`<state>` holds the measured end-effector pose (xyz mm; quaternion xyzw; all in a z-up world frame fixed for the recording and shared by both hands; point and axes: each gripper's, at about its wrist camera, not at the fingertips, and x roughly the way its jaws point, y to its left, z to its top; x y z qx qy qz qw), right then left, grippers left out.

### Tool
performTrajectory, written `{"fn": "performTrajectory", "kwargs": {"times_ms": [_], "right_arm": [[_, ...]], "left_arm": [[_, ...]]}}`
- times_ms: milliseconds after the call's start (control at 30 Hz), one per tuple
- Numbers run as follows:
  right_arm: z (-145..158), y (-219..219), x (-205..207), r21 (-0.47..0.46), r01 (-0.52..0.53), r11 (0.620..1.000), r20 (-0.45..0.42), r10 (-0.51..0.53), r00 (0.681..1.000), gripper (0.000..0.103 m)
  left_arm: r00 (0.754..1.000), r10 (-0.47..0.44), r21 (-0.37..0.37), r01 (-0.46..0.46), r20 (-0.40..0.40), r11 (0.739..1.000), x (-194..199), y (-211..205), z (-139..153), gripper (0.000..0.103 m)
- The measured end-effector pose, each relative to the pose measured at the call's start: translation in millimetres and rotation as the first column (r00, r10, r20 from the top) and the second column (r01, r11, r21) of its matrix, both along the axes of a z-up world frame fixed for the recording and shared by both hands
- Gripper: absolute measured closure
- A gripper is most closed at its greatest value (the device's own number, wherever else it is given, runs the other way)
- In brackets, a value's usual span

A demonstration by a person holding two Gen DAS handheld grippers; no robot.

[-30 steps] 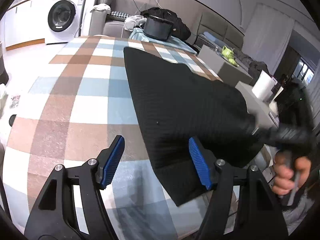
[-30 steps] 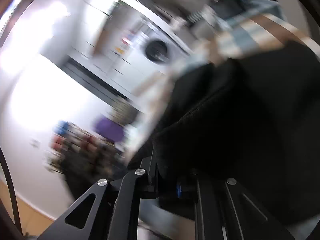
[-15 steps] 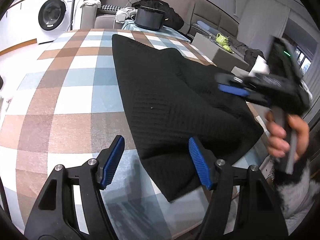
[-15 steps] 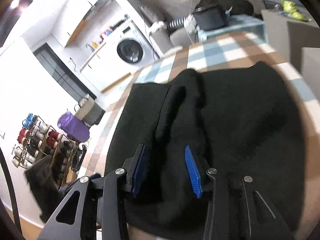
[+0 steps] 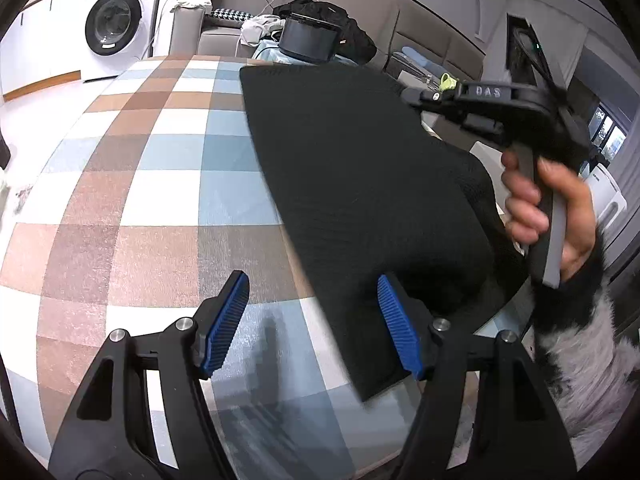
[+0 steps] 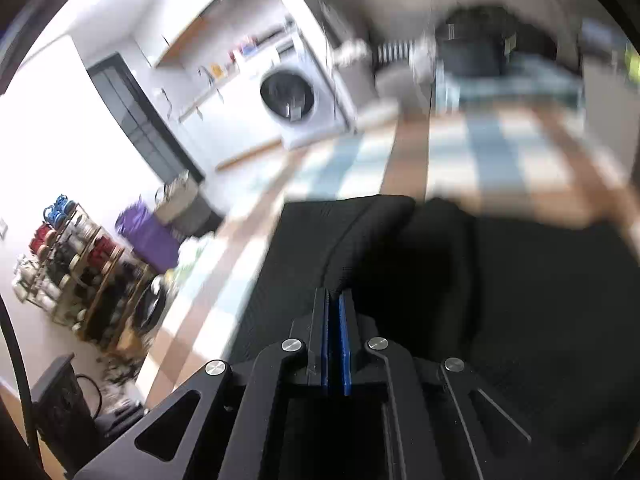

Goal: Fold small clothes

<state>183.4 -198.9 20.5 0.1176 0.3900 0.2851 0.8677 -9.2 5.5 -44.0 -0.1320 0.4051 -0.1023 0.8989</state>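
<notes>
So the black knit top [image 5: 360, 184] is lying mostly flat on the checkered desk [image 5: 160, 200], with its near corner hanging a bit past the front edge. The right gripper [image 6: 335, 320] has its jaws pinched tight with a raised ridge of the fabric between them, so I'd say it's mid fold on that side. The left gripper [image 5: 312, 320] hangs just above the near hem with jaws wide apart and nothing in them. If I were doing this, I'd carry the pinched edge low and straight across so the knit doesn't bunch, and drop the idle gripper onto the near hem to pin it, since the cloth looks slippery enough to drag. The right view is pretty blurry, so go slower
</notes>
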Motion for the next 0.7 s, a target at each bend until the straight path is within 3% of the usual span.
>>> {"fn": "performTrajectory", "kwargs": {"times_ms": [67,200,300,367,467,533,700], "right_arm": [[-3.6,1.0,9.1,-0.135,0.075,0.988,0.029,-0.072,0.997,0.099],[-40.3,5.6,32.4,-0.209,0.08,0.975,-0.121,-0.107,0.987,0.098],[-52.4,-1.8,15.5,-0.133,0.006,0.991,-0.194,-0.032,0.98,0.088],[-53.5,-13.7,-8.3,-0.093,-0.04,0.995,-0.198,0.02,0.98,0.084],[-57.1,-39.2,-45.3,0.007,-0.11,0.994,-0.204,0.11,0.973,0.071],[-61.1,-52.4,-71.2,0.053,-0.128,0.99,-0.2,0.136,0.97,0.056],[-69.5,-68.4,-110.1,0.063,-0.198,0.978,-0.188,0.206,0.96,0.053]], "left_arm": [[1.0,-0.006,-0.011,0.006,0.001,1.0,0.0,-1.0,-1.0,0.037],[1.0,-0.013,0.026,0.013,-0.009,1.0,-0.5,-7.0,-2.3,0.037],[1.0,-0.021,0.017,0.021,-0.006,1.0,-2.6,-6.7,-1.9,0.037],[1.0,-0.027,0.029,0.027,-0.011,0.999,-2.1,-6.6,-3.3,0.037],[0.999,-0.018,0.045,0.019,-0.034,0.999,-0.7,-1.8,-9.1,0.037],[0.998,-0.014,0.017,0.015,-0.056,1.0,0.6,5.7,-15.3,0.037],[0.997,-0.007,0.01,0.008,-0.08,1.0,3.2,14.7,-23.9,0.036]]}}
